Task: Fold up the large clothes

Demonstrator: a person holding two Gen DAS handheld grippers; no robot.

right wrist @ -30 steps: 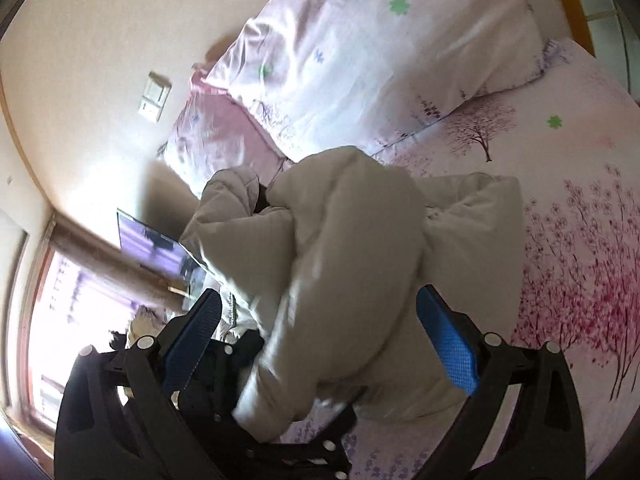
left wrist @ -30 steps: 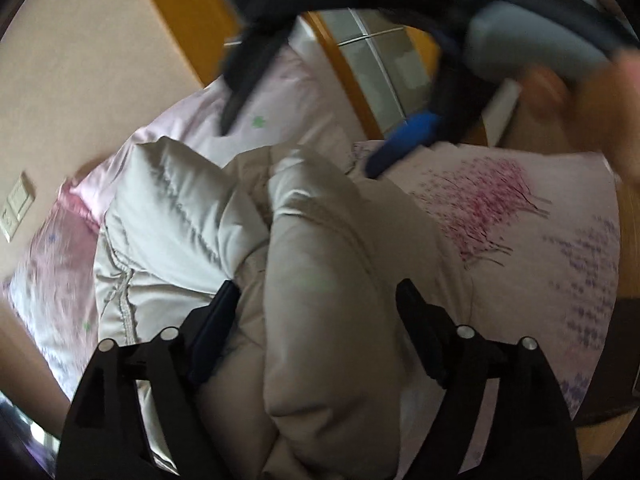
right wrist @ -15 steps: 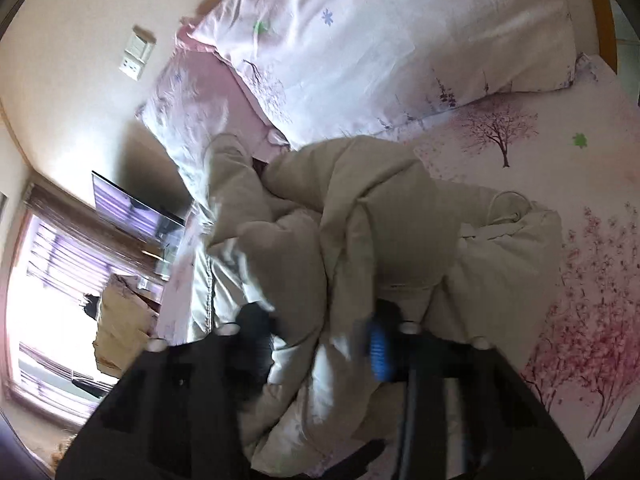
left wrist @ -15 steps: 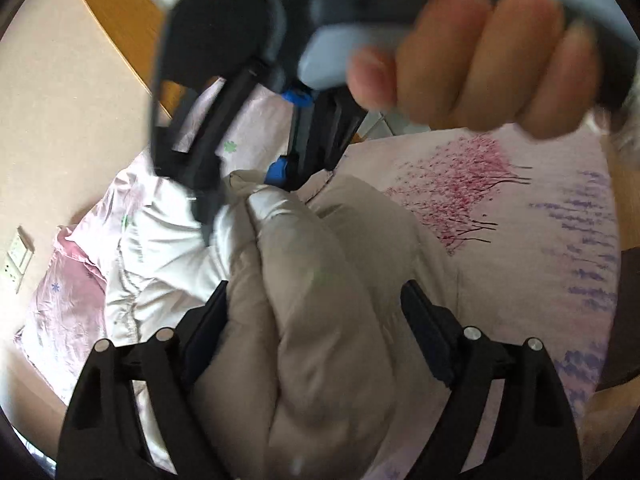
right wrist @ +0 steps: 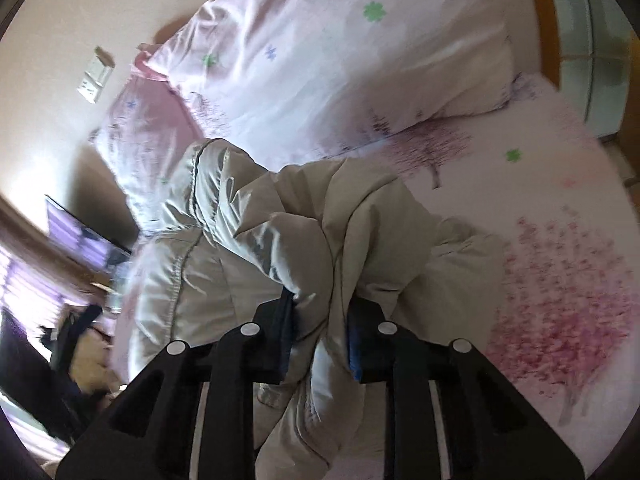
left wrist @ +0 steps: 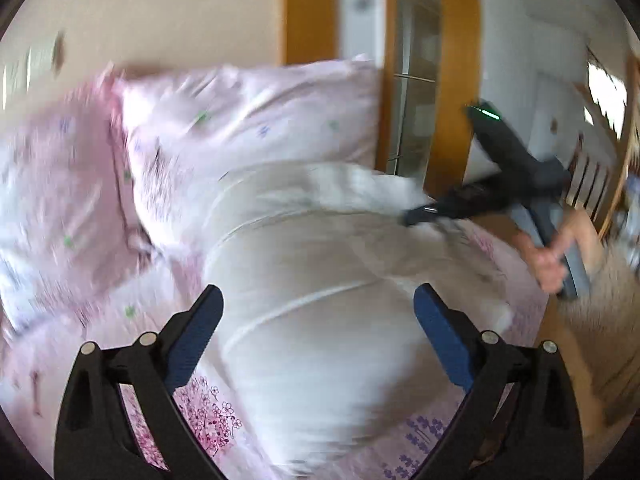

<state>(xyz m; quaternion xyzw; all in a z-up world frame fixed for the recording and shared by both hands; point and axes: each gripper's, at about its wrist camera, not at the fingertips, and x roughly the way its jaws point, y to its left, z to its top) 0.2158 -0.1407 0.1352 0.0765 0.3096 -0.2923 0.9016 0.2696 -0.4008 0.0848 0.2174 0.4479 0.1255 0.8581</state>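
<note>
A pale beige quilted puffer jacket lies bunched on the pink floral bed sheet. My left gripper is open, its blue-padded jaws wide apart just above the jacket's bulk. My right gripper is shut on a fold of the jacket. In the left wrist view the right gripper shows at the jacket's far right edge, pinching the fabric, with the hand behind it.
Two pink floral pillows lie against the wall at the head of the bed. A wooden door frame and a glass panel stand behind. A dark screen and a window are at the left in the right wrist view.
My right gripper has closed on a fold of the jacket and pulled to the jacket's right edge. My left gripper has drawn back and swung, still open.
</note>
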